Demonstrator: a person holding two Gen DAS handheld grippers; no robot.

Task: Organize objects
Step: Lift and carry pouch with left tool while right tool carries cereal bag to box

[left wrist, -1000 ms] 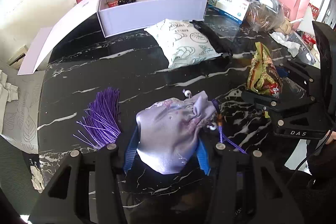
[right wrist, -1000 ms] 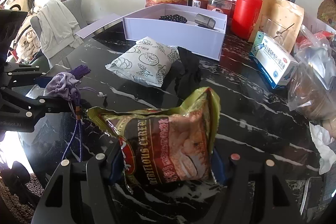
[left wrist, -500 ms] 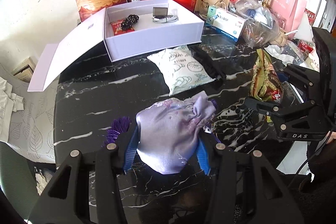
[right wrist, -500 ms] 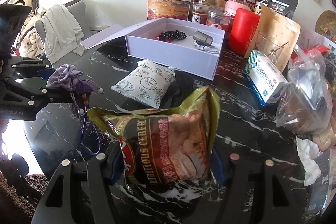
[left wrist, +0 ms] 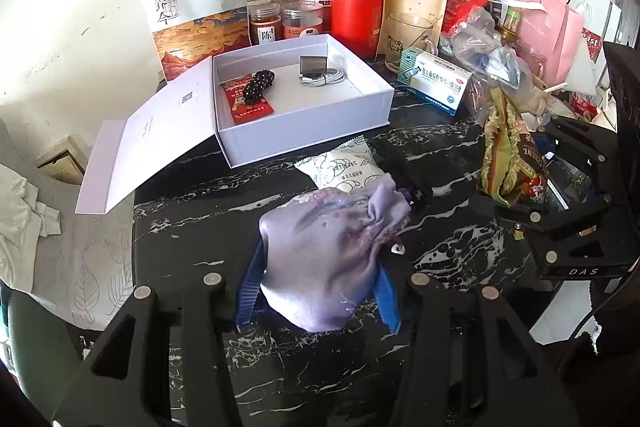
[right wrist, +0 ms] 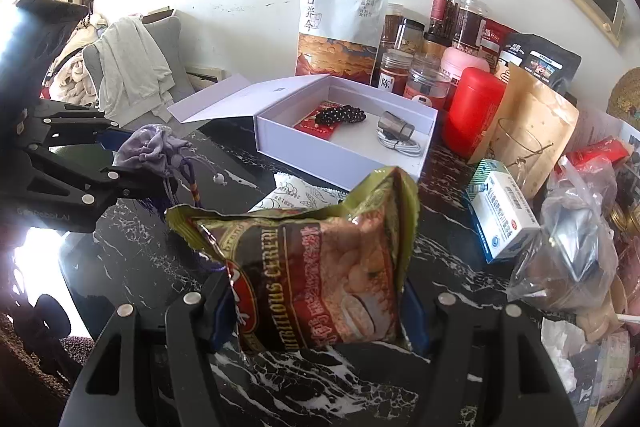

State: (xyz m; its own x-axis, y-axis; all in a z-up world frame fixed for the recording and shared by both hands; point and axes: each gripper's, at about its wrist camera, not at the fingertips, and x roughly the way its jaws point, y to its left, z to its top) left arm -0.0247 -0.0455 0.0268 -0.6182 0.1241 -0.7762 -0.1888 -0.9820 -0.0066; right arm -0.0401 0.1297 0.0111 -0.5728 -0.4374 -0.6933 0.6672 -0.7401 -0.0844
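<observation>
- Left tongs (left wrist: 318,291) pinching a lilac satin pouch (left wrist: 332,247), soft and crumpled, cords and tassel hanging down, held above the black marbled tabletop (left wrist: 192,219).
- Right tongs (right wrist: 316,311) clamped on a glossy, crinkly snack packet (right wrist: 320,267), standing upright between the jaws.
- White cardboard box (left wrist: 304,131) open ahead of both tongs, beyond a small printed sachet (left wrist: 344,171); long axis running left to right.
- Box judged nearer to the left tongs.

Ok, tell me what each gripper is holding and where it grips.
Left gripper: the purple pouch, clamped across its lower body. Right gripper: the cereal packet, clamped by its side edges near the bottom.
</observation>
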